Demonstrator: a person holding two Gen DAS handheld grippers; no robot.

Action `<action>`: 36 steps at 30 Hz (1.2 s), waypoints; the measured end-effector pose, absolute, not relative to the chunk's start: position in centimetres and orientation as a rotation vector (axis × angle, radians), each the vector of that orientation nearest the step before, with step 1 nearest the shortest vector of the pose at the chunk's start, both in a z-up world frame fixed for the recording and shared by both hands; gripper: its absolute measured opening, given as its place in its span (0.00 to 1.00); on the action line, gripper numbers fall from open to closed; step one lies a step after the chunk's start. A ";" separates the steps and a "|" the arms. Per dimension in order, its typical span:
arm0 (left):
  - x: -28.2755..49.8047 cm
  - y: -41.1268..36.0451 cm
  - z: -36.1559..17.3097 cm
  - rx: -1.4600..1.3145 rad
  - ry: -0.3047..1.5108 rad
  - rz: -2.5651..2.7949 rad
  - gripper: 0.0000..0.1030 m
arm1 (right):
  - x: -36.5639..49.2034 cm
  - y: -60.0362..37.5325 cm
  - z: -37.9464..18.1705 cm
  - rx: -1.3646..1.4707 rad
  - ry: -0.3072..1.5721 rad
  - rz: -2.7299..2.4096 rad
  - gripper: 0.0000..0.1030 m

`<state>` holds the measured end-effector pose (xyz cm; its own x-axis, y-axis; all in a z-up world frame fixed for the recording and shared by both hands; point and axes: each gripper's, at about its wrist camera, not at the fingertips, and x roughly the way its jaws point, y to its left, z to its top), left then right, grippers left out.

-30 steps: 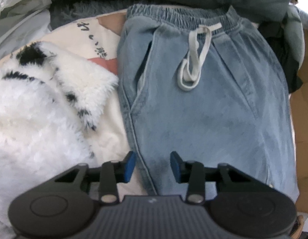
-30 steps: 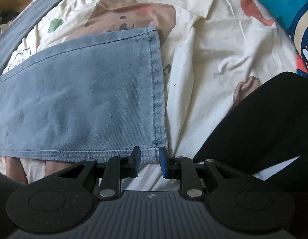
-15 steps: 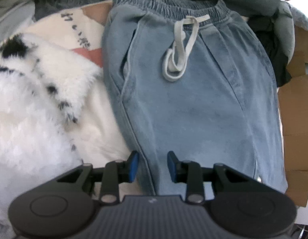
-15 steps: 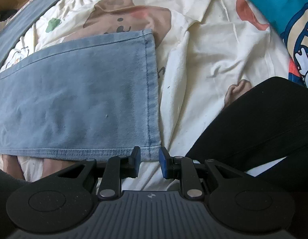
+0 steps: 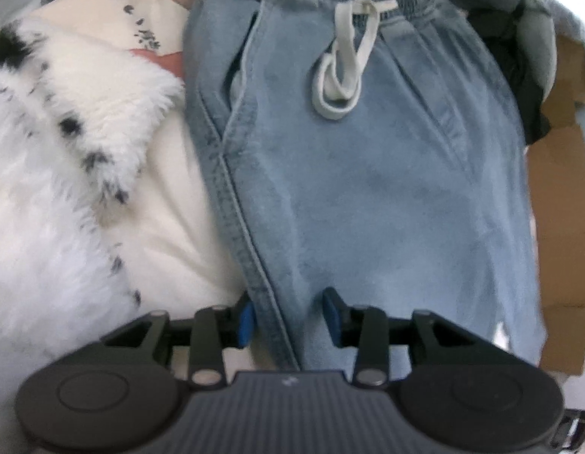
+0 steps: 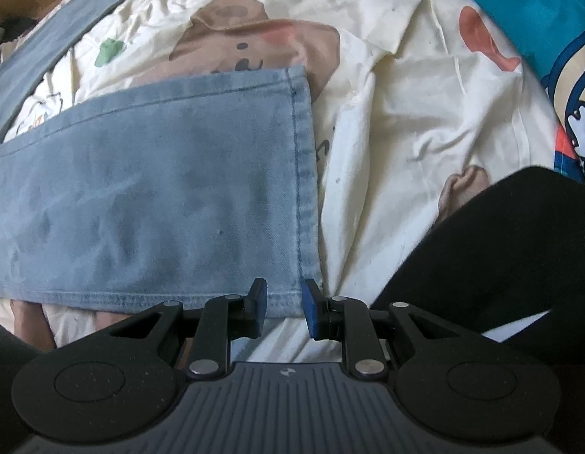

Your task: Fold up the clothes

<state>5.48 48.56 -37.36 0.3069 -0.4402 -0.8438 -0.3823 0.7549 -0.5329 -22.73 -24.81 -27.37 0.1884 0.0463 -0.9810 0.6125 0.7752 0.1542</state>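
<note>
While the left claw (image 5: pixel 288 317) widens its jaws astride the side seam of the jeans (image 5: pixel 368 174), pads not yet pressing, the right claw (image 6: pixel 284 308) sits parted over the hem corner (image 6: pixel 303 280), nothing clamped. Jeans lie flat on the printed bedsheet (image 6: pixel 398 143), waistband far end, by a fluffy white garment (image 5: pixel 65 174). Risk: either claw pinches sheet with denim, or only the top layer, skewing the fold.

We counted one pair of light-blue jeans (image 5: pixel 387 174) with one white drawstring (image 5: pixel 345 72), one spotted white fleece (image 5: pixel 57 174), one cartoon-print sheet (image 6: pixel 406 121), and two grippers.
</note>
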 end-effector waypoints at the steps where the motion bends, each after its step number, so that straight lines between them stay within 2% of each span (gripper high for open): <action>1: 5.3 48.7 -37.0 -0.788 1.279 -0.060 0.36 | -22.6 -24.9 -27.2 0.602 1.332 -0.432 0.26; 9: 4.9 48.8 -35.0 -0.850 1.221 -0.138 0.35 | -22.7 -25.3 -27.5 0.626 1.325 -0.442 0.27; 12: 4.7 49.2 -34.2 -0.861 1.211 -0.135 0.25 | -22.9 -24.9 -27.8 0.619 1.335 -0.438 0.27; 13: 4.7 49.2 -34.0 -0.858 1.210 -0.129 0.16 | -23.0 -24.9 -27.8 0.617 1.338 -0.437 0.27; 14: 4.3 49.4 -33.8 -0.848 1.209 -0.124 0.12 | -23.0 -24.8 -27.8 0.615 1.340 -0.436 0.27; 16: 4.2 49.5 -33.6 -0.838 1.203 -0.119 0.09 | -23.2 -24.6 -27.8 0.611 1.343 -0.435 0.27; 21: 4.5 49.1 -33.8 -0.829 1.229 -0.089 0.12 | -23.5 -24.5 -28.0 0.594 1.367 -0.441 0.27; 23: 4.5 49.2 -34.1 -0.844 1.239 -0.081 0.20 | -23.5 -24.5 -27.9 0.587 1.369 -0.443 0.27; 24: 4.5 49.3 -34.2 -0.846 1.243 -0.077 0.21 | -23.5 -24.5 -27.9 0.589 1.365 -0.445 0.27; 36: 3.8 49.0 -34.4 -0.782 1.246 -0.020 0.18 | -23.3 -24.6 -28.0 0.611 1.346 -0.454 0.30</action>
